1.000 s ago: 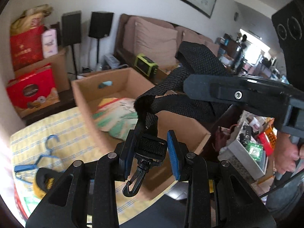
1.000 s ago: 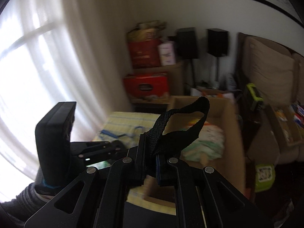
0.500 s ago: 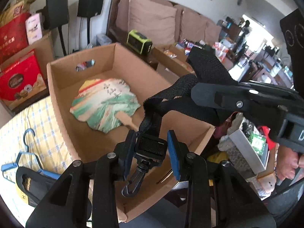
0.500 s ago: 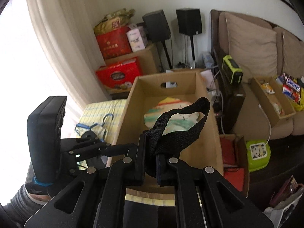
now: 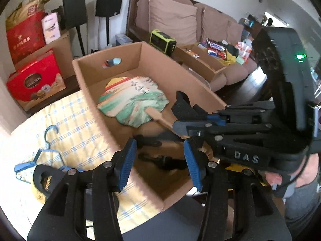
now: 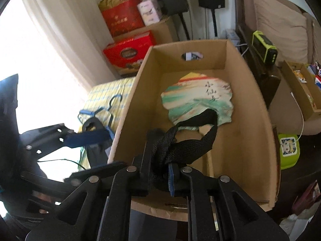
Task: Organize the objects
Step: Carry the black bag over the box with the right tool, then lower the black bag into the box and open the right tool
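A black webbing strap (image 6: 192, 146) is bunched between the pads of my right gripper (image 6: 160, 156), whose jaws are opening; its loop hangs over the painted paper fan (image 6: 196, 98). The fan lies flat in an open cardboard box (image 6: 250, 92). In the left wrist view my left gripper (image 5: 159, 142) stands over the box's (image 5: 170, 66) near end, its jaws opening with nothing pressed between the blue pads. The strap's clip end (image 5: 162, 160) lies blurred on the box floor below them. The right gripper (image 5: 180, 124) reaches in from the right, just past the fan (image 5: 132, 100).
A yellow checked cloth (image 5: 80, 124) left of the box carries a blue hanger (image 5: 48, 140) and a black-and-yellow tape roll (image 5: 43, 180). Red gift boxes (image 5: 34, 80) stand behind. A sofa (image 5: 180, 20), green radio (image 5: 162, 40) and snack tray (image 5: 208, 60) are at the right.
Both grippers have sunk toward the box. The left gripper has opened and let go of the strap's clip end, which now lies in the box. The right gripper still has the strap.
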`<control>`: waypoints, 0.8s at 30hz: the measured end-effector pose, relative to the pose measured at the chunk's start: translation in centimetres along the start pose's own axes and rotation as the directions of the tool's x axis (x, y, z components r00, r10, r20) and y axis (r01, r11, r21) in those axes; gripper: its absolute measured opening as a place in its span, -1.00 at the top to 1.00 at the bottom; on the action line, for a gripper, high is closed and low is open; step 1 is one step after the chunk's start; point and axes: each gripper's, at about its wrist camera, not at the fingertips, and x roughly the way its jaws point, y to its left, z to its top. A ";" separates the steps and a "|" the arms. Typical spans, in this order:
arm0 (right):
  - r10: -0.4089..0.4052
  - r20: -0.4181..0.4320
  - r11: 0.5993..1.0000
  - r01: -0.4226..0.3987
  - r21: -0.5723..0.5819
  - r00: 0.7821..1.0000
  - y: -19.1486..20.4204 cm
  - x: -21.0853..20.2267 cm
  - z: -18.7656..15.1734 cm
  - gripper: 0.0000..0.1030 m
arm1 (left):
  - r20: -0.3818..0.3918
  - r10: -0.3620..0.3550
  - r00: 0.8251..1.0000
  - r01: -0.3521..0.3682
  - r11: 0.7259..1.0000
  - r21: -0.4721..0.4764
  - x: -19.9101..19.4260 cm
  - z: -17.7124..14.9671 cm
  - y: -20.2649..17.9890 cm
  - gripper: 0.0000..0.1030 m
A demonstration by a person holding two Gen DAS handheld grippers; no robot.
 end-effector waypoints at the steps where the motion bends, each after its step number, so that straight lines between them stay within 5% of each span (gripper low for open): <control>1: 0.000 -0.003 1.000 0.000 0.004 1.000 0.1 0.2 -0.1 0.65 | -0.001 0.004 1.000 -0.004 1.000 -0.003 -0.3 -0.3 0.3 0.10; 11: 0.026 0.041 0.998 -0.028 0.056 0.999 -0.3 -1.1 0.2 -0.19 | 0.052 -0.010 0.999 0.016 0.994 -0.110 -3.6 -1.7 4.0 -0.22; 13: 0.092 0.044 0.992 -0.096 0.077 0.995 -0.1 -1.5 0.4 -0.55 | 0.060 -0.001 0.998 0.008 0.993 -0.119 -4.0 -1.7 4.5 -0.22; 24: 0.142 -0.195 0.988 -0.127 0.085 0.971 1.6 1.1 2.1 -0.56 | 0.050 0.024 0.998 -0.016 0.987 -0.158 -4.4 -2.6 6.5 -0.22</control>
